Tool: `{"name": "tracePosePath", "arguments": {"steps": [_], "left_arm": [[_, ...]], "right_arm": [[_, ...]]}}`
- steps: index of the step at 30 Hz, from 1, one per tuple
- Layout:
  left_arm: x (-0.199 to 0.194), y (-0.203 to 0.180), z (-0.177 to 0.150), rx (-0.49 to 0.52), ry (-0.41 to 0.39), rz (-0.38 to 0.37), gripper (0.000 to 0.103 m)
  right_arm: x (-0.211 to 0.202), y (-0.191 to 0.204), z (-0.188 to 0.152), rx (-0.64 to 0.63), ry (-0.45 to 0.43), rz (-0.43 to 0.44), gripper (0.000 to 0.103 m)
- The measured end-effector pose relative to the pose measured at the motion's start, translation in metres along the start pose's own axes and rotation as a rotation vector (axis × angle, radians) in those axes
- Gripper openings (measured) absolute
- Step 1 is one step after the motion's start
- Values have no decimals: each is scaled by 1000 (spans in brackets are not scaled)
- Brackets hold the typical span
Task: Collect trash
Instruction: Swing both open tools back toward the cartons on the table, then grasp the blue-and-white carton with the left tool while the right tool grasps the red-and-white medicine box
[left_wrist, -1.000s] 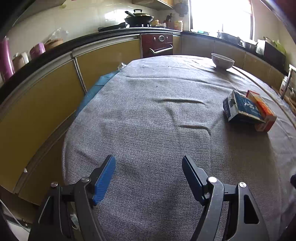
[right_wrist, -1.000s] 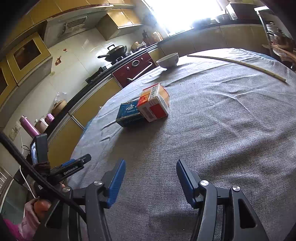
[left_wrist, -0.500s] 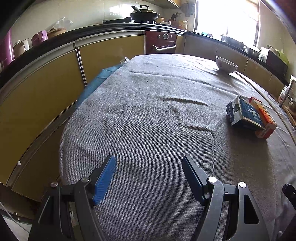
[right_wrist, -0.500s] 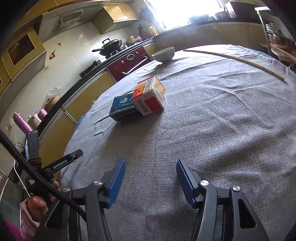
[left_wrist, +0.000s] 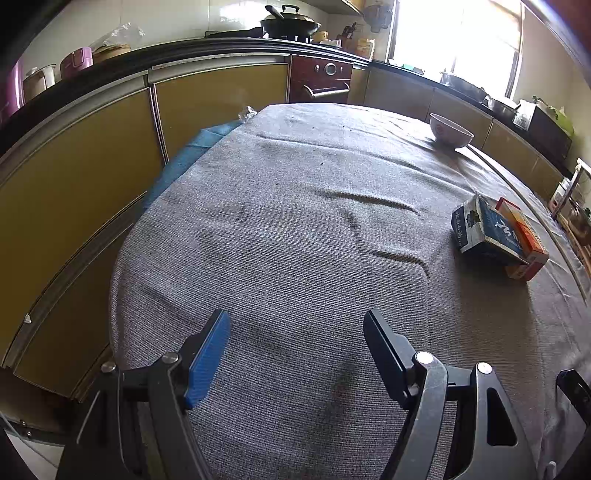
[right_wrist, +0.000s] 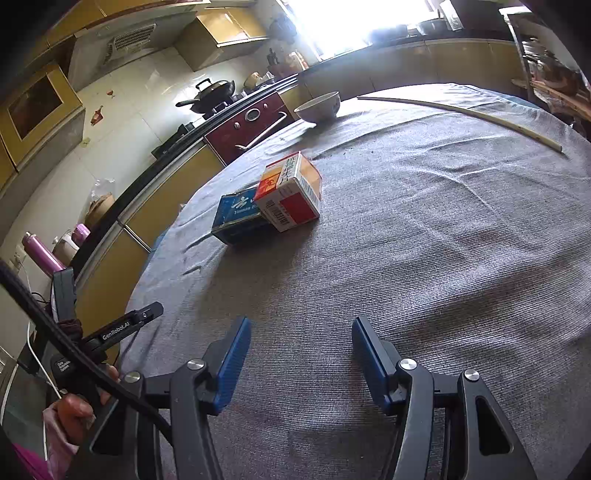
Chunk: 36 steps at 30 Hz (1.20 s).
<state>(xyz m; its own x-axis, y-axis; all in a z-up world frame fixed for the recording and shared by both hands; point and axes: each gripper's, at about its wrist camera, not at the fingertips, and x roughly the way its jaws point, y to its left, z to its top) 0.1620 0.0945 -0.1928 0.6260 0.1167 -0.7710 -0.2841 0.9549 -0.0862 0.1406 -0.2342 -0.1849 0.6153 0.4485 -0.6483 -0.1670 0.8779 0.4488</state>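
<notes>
Both grippers stand with their jaws apart and nothing between them. Seen from the left wrist, the left gripper (left_wrist: 295, 332) hangs over the near part of the grey cloth (left_wrist: 295, 206) that covers the table, its blue pads well clear of any object. The trash lies well off to its right: a blue carton (left_wrist: 480, 232) with an orange carton (left_wrist: 524, 240) touching its far side, both lying flat. A white bowl (left_wrist: 450, 131) sits further back near the table's far edge. Seen from the right wrist, the right gripper (right_wrist: 301, 339) is likewise empty, jaws at a middling width, with the two cartons ahead and a little to the left; here the orange carton (right_wrist: 291, 192) leans over the blue carton (right_wrist: 236, 218). A long pale stick (right_wrist: 461, 110) lies across the far right of the cloth, and the person's left hand (right_wrist: 74, 410) grips the other tool at lower left. Because the cartons overlap, pinching one may drag or tip the other. The cloth is loose and wrinkled, so a low approach could snag it and shift everything. The cartons look wide for the present jaw gap, so a grasp may only glance off a corner.
</notes>
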Motion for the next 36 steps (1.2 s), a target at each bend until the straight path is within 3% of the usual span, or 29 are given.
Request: {"name": "tracePosePath", "arguments": {"steps": [21,29,36], "left_arm": [[3,-2,1,33,0,-25,76],[8,-7,6,75,28,-48,82],[19,-14,33,52,98,-149,82]], "right_arm": [[3,-1,9,37,-8,-60,61],[19,12,42,60,19,-83,66],[45,28,91,33,31,-81,67]]}}
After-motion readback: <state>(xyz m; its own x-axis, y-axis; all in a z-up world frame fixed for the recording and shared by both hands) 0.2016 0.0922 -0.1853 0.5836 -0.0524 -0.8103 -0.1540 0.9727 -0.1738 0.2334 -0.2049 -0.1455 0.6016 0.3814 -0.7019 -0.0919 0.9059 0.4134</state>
